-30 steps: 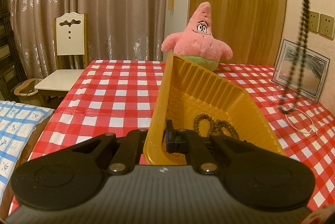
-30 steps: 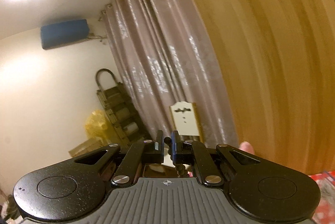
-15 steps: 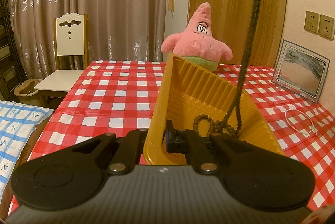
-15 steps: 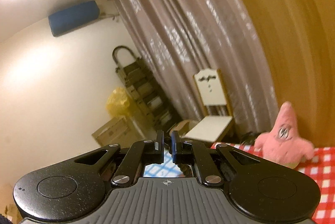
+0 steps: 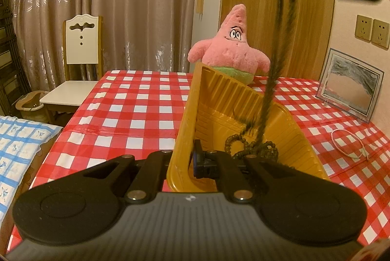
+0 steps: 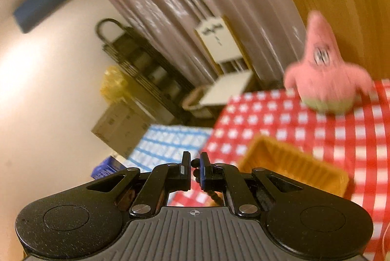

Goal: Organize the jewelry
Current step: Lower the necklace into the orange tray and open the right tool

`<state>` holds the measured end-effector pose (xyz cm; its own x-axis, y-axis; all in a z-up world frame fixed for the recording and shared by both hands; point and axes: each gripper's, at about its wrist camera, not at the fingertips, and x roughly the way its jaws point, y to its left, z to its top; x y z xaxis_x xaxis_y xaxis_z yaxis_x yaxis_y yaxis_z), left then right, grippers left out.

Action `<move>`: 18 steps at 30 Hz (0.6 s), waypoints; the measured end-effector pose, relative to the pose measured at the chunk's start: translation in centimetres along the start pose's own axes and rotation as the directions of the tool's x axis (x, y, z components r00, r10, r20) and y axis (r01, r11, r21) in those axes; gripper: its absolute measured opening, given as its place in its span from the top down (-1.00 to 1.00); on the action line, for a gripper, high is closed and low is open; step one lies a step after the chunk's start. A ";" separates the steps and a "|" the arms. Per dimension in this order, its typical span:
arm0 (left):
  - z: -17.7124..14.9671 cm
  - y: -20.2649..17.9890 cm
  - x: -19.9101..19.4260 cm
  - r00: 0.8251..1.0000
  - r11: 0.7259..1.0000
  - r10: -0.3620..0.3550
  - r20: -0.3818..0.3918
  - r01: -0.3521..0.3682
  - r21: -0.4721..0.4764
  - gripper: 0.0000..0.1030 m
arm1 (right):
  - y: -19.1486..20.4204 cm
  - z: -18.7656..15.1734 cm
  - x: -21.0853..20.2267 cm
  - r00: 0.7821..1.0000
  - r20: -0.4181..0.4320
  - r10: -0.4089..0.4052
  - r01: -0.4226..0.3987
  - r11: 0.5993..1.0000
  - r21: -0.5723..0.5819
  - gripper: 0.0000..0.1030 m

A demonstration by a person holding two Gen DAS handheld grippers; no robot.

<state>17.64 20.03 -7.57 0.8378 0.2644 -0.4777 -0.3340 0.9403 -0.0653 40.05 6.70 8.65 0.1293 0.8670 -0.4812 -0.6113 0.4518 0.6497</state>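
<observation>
Beaded necklace (image 5: 273,80) hangs pinched in the closed right gripper (image 6: 195,169) above the yellow tray (image 5: 243,102), whose wall the left gripper (image 5: 187,163) clamps.

We see open checked desk (image 5: 136,109) to the left of the tilted yellow tray (image 5: 229,100), with nothing standing on it. Behind the tray a pink plush star (image 5: 231,51) blocks the far edge. To the right, a leaning picture frame (image 5: 351,85) and a thin white cord loop (image 5: 348,144) crowd the desk. Above the tray, the hanging bead string (image 5: 275,65) fills the way down; the right tool (image 6: 195,172), blurred, seems to hold it overhead.
</observation>
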 end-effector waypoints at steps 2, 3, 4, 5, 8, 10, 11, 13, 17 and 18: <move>0.0 0.0 0.0 1.000 1.000 0.000 0.000 0.000 0.000 0.90 | -1.3 -0.8 1.1 1.000 -0.018 -0.018 0.019 0.999 0.030 0.87; 0.0 -0.1 -0.1 1.000 1.000 0.000 0.001 0.000 0.000 0.90 | -1.8 -1.1 1.6 0.999 -0.025 -0.026 0.028 0.999 0.044 0.87; 0.0 -0.1 -0.1 1.000 1.000 0.000 0.001 0.000 0.000 0.90 | -2.4 -1.4 2.2 0.999 -0.031 -0.035 0.037 0.998 0.054 0.87; 0.0 -0.1 -0.1 1.000 1.000 -0.001 0.001 0.001 -0.001 0.90 | -3.0 -1.8 2.8 0.998 -0.038 -0.049 0.051 0.997 0.061 0.87; 0.0 -0.1 0.0 1.000 1.000 -0.001 0.002 0.001 -0.002 0.90 | -4.5 -3.0 4.4 0.994 -0.062 -0.090 0.094 0.992 0.079 0.87; 0.0 -0.1 0.0 1.000 1.000 -0.002 0.002 0.002 -0.002 0.90 | -5.2 -4.0 5.3 0.990 -0.079 -0.113 0.120 0.989 0.089 0.87; 0.0 -0.1 0.0 1.000 1.000 -0.002 0.003 0.002 -0.002 0.90 | -5.7 -4.5 5.8 0.988 -0.091 -0.121 0.130 0.987 0.095 0.87; 0.0 -0.2 0.0 1.000 1.000 -0.002 0.004 0.002 -0.003 0.90 | -6.4 -5.6 6.8 0.985 -0.115 -0.128 0.139 0.986 0.095 0.87; 0.1 -0.2 0.1 1.000 1.000 -0.002 0.003 0.002 -0.003 0.90 | -6.3 -7.6 8.4 0.975 -0.134 -0.178 0.182 0.983 0.013 0.86; 0.1 -0.3 0.1 1.000 1.000 -0.003 0.002 0.003 -0.003 0.90 | -6.0 -8.2 8.5 0.971 -0.133 -0.197 0.198 0.980 -0.009 0.86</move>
<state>17.87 19.82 -7.51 0.8393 0.2623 -0.4761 -0.3332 0.9403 -0.0694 38.41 9.62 -4.18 0.1420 0.7251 -0.6739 -0.5811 0.6122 0.5362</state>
